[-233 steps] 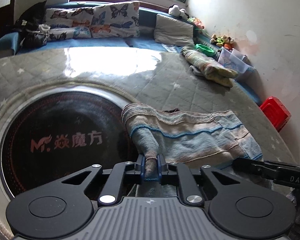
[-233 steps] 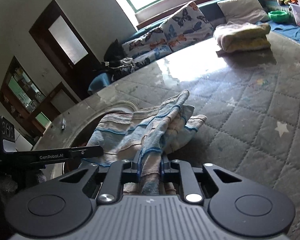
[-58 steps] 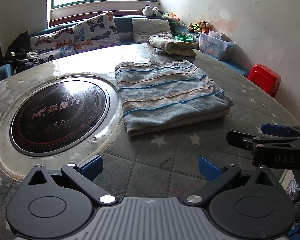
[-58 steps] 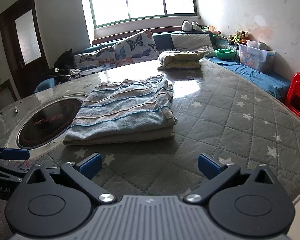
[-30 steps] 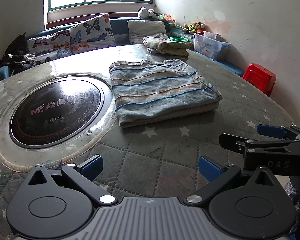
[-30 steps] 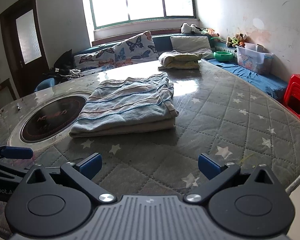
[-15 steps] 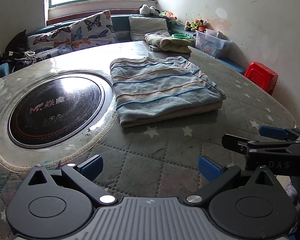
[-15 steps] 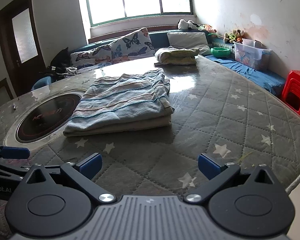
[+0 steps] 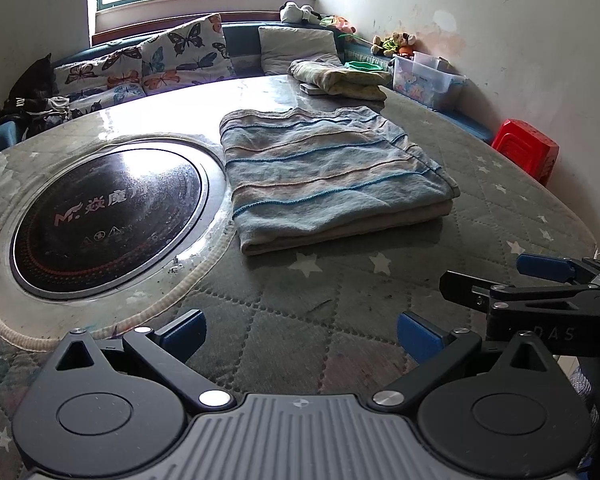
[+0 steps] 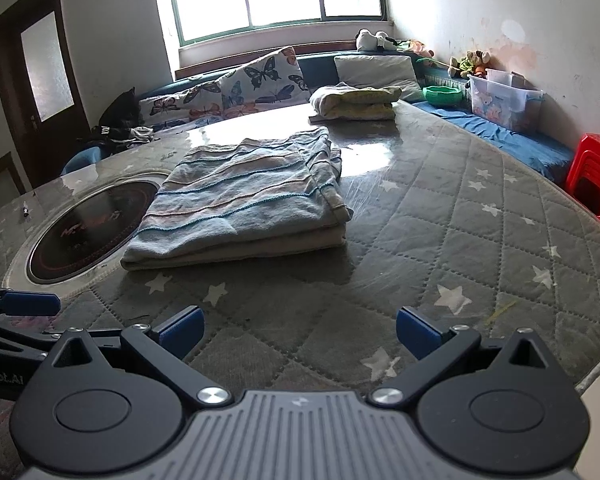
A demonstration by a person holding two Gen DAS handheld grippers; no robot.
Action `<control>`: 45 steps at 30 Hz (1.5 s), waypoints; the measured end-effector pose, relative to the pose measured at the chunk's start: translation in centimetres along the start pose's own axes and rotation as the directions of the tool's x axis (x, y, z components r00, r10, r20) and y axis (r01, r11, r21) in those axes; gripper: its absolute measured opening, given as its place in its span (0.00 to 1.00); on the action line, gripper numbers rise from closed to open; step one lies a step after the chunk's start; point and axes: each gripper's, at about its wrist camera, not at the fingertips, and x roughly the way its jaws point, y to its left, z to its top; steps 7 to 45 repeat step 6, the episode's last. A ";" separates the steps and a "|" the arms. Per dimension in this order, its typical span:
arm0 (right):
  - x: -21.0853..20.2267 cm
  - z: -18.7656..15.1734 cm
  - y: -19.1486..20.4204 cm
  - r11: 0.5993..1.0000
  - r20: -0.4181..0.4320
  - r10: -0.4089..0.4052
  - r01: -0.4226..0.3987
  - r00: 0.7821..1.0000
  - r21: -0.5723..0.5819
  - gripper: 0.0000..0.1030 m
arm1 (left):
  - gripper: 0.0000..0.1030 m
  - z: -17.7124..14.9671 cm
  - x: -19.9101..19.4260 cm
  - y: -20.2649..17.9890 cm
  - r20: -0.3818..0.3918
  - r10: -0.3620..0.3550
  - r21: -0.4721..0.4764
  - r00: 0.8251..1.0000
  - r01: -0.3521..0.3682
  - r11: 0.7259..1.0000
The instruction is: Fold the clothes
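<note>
A striped blue and beige garment [image 9: 328,176] lies folded flat in a neat rectangle on the round quilted table [image 9: 340,320]; it also shows in the right wrist view [image 10: 240,208]. My left gripper [image 9: 300,334] is open and empty, held back near the table's front edge, well short of the garment. My right gripper [image 10: 298,330] is open and empty too, also near the front edge. The right gripper's open fingers [image 9: 540,268] show at the right of the left wrist view. The left gripper's fingers [image 10: 28,304] show at the left of the right wrist view.
A black round hotplate [image 9: 104,216] is set into the table left of the garment. Another folded cloth pile [image 10: 356,102] sits at the table's far side. A bench with butterfly cushions [image 10: 260,76], a plastic box [image 10: 504,100] and a red stool [image 10: 596,176] stand beyond.
Earlier both grippers were shut on the garment while folding it. They have let go, opened and drawn back. In the last second both have edged slightly nearer the folded garment.
</note>
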 end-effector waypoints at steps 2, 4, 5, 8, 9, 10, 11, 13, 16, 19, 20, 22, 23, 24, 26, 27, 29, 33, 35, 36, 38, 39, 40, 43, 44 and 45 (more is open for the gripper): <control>0.2 0.1 0.0 1.000 -0.003 0.000 0.000 1.000 0.000 1.00 | 1.00 0.1 0.1 0.1 -0.003 -0.001 -0.002 1.000 0.001 1.000; 0.3 0.1 0.0 1.000 -0.007 0.000 0.000 1.000 -0.001 1.00 | 1.00 0.2 0.2 0.1 -0.005 -0.002 -0.003 1.000 0.002 1.000; 0.4 0.2 0.0 1.000 -0.009 0.000 0.000 1.000 -0.001 1.00 | 1.00 0.2 0.3 0.2 -0.006 -0.003 -0.004 1.000 0.003 1.000; 0.5 0.2 0.0 1.000 -0.010 0.000 0.000 1.000 -0.001 1.00 | 1.00 0.3 0.3 0.2 -0.007 -0.003 -0.003 1.000 0.003 1.000; 0.5 0.2 0.0 1.000 -0.010 0.000 0.000 1.000 -0.001 1.00 | 1.00 0.3 0.3 0.2 -0.007 -0.003 -0.003 1.000 0.003 1.000; 0.5 0.2 0.0 1.000 -0.010 0.000 0.000 1.000 -0.001 1.00 | 1.00 0.3 0.3 0.2 -0.007 -0.003 -0.003 1.000 0.003 1.000; 0.5 0.2 0.0 1.000 -0.010 0.000 0.000 1.000 -0.001 1.00 | 1.00 0.3 0.3 0.2 -0.007 -0.003 -0.003 1.000 0.003 1.000; 0.5 0.2 0.0 1.000 -0.010 0.000 0.000 1.000 -0.001 1.00 | 1.00 0.3 0.3 0.2 -0.007 -0.003 -0.003 1.000 0.003 1.000; 0.5 0.2 0.0 1.000 -0.010 0.000 0.000 1.000 -0.001 1.00 | 1.00 0.3 0.3 0.2 -0.007 -0.003 -0.003 1.000 0.003 1.000; 0.5 0.2 0.0 1.000 -0.010 0.000 0.000 1.000 -0.001 1.00 | 1.00 0.3 0.3 0.2 -0.007 -0.003 -0.003 1.000 0.003 1.000; 0.5 0.2 0.0 1.000 -0.010 0.000 0.000 1.000 -0.001 1.00 | 1.00 0.3 0.3 0.2 -0.007 -0.003 -0.003 1.000 0.003 1.000; 0.5 0.2 0.0 1.000 -0.010 0.000 0.000 1.000 -0.001 1.00 | 1.00 0.3 0.3 0.2 -0.007 -0.003 -0.003 1.000 0.003 1.000; 0.5 0.2 0.0 1.000 -0.010 0.000 0.000 1.000 -0.001 1.00 | 1.00 0.3 0.3 0.2 -0.007 -0.003 -0.003 1.000 0.003 1.000; 0.5 0.2 0.0 1.000 -0.010 0.000 0.000 1.000 -0.001 1.00 | 1.00 0.3 0.3 0.2 -0.007 -0.003 -0.003 1.000 0.003 1.000; 0.5 0.2 0.0 1.000 -0.010 0.000 0.000 1.000 -0.001 1.00 | 1.00 0.3 0.3 0.2 -0.007 -0.003 -0.003 1.000 0.003 1.000; 0.5 0.2 0.0 1.000 -0.010 0.000 0.000 1.000 -0.001 1.00 | 1.00 0.3 0.3 0.2 -0.007 -0.003 -0.003 1.000 0.003 1.000; 0.5 0.2 0.0 1.000 -0.010 0.000 0.000 1.000 -0.001 1.00 | 1.00 0.3 0.3 0.2 -0.007 -0.003 -0.003 1.000 0.003 1.000; 0.5 0.2 0.0 1.000 -0.010 0.000 0.000 1.000 -0.001 1.00 | 1.00 0.3 0.3 0.2 -0.007 -0.003 -0.003 1.000 0.003 1.000; 0.5 0.2 0.0 1.000 -0.010 0.000 0.000 1.000 -0.001 1.00 | 1.00 0.3 0.3 0.2 -0.007 -0.003 -0.003 1.000 0.003 1.000; 0.5 0.2 0.0 1.000 -0.010 0.000 0.000 1.000 -0.001 1.00 | 1.00 0.3 0.3 0.2 -0.007 -0.003 -0.003 1.000 0.003 1.000; 0.5 0.2 0.0 1.000 -0.010 0.000 0.000 1.000 -0.001 1.00 | 1.00 0.3 0.3 0.2 -0.007 -0.003 -0.003 1.000 0.003 1.000; 0.5 0.2 0.0 1.000 -0.010 0.000 0.000 1.000 -0.001 1.00 | 1.00 0.3 0.3 0.2 -0.007 -0.003 -0.003 1.000 0.003 1.000; 0.5 0.2 0.0 1.000 -0.010 0.000 0.000 1.000 -0.001 1.00 | 1.00 0.3 0.3 0.2 -0.007 -0.003 -0.003 1.000 0.003 1.000; 0.5 0.2 0.0 1.000 -0.010 0.000 0.000 1.000 -0.001 1.00 | 1.00 0.3 0.3 0.2 -0.007 -0.003 -0.003 1.000 0.003 1.000; 0.5 0.2 0.0 1.000 -0.010 0.000 0.000 1.000 -0.001 1.00 | 1.00 0.3 0.3 0.2 -0.007 -0.003 -0.003 1.000 0.003 1.000; 0.5 0.2 0.0 1.000 -0.010 0.000 0.000 1.000 -0.001 1.00 | 1.00 0.3 0.3 0.2 -0.007 -0.003 -0.003 1.000 0.003 1.000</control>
